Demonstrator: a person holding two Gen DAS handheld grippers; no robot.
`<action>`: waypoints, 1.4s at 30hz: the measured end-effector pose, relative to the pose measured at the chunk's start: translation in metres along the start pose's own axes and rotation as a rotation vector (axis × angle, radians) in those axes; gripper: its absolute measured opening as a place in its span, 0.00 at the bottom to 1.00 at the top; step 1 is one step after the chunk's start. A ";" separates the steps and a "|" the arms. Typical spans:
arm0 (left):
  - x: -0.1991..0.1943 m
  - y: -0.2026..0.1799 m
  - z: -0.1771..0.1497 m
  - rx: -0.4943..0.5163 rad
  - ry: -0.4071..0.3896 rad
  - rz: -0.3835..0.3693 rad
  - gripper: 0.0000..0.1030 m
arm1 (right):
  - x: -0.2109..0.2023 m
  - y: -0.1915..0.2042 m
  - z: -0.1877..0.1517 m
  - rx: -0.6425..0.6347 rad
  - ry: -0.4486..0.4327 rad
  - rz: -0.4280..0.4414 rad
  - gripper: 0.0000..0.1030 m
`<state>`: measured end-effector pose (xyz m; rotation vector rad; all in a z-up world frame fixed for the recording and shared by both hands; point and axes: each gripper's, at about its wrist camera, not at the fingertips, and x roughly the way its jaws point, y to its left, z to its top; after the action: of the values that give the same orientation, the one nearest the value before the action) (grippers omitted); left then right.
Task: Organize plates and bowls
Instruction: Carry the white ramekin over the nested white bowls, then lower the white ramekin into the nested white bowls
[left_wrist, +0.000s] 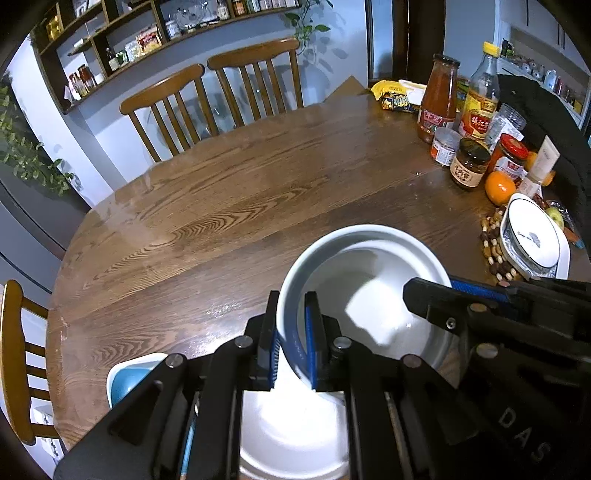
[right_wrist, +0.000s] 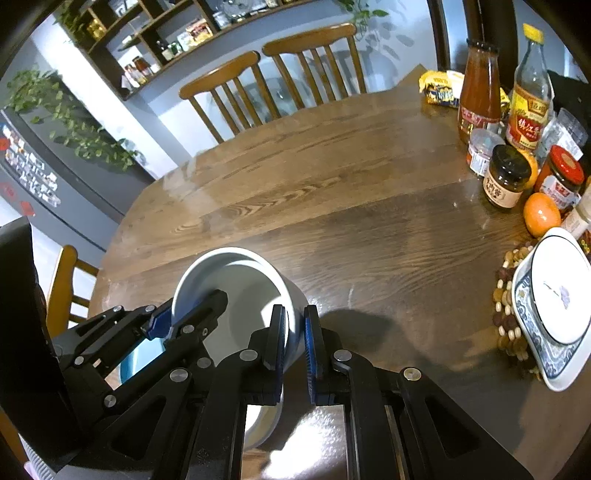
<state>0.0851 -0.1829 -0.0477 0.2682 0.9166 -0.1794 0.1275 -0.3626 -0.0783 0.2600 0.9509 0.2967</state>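
Pinching opposite rims of one white bowl (left_wrist: 369, 295), the left gripper (left_wrist: 291, 343) and right gripper (right_wrist: 295, 343) could tilt it, letting it slip onto the table (left_wrist: 240, 206).

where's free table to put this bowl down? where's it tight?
Both tongs, left and right, grip the white bowl by its rim. The table is bare from the bowl out to the two chairs and its left edge. Crowded: the right edge, with jars and bottles, an orange and stacked dishes. A blue bowl sits near left.
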 end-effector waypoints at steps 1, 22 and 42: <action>-0.003 0.000 -0.002 0.000 -0.005 0.001 0.09 | -0.003 0.002 -0.003 -0.002 -0.004 0.002 0.10; -0.041 0.018 -0.050 -0.042 -0.043 0.023 0.09 | -0.027 0.036 -0.045 -0.070 -0.029 0.003 0.10; -0.032 0.033 -0.071 -0.079 0.023 0.034 0.09 | -0.008 0.055 -0.059 -0.118 0.033 0.009 0.10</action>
<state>0.0213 -0.1289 -0.0579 0.2128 0.9391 -0.1080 0.0669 -0.3093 -0.0856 0.1514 0.9613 0.3646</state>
